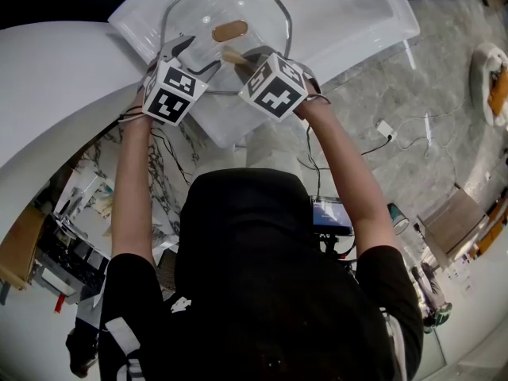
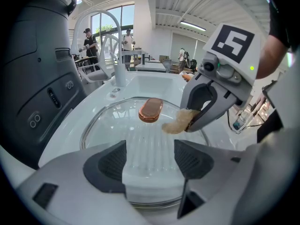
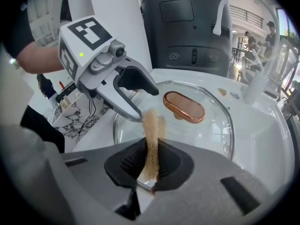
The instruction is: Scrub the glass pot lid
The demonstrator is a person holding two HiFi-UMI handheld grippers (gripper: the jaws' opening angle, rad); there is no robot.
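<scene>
Arms straight ahead: right gripper (image 3: 149,168) pinches a fibrous tan pad (image 3: 151,135) over the round glass lid (image 3: 206,132), left gripper (image 2: 150,158) wide

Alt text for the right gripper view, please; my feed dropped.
The right gripper is shut on a thin tan scrubbing pad over a clear glass pot lid with a copper-coloured oval knob in a white sink. The left gripper, jaws apart, is at the lid's rim.
</scene>
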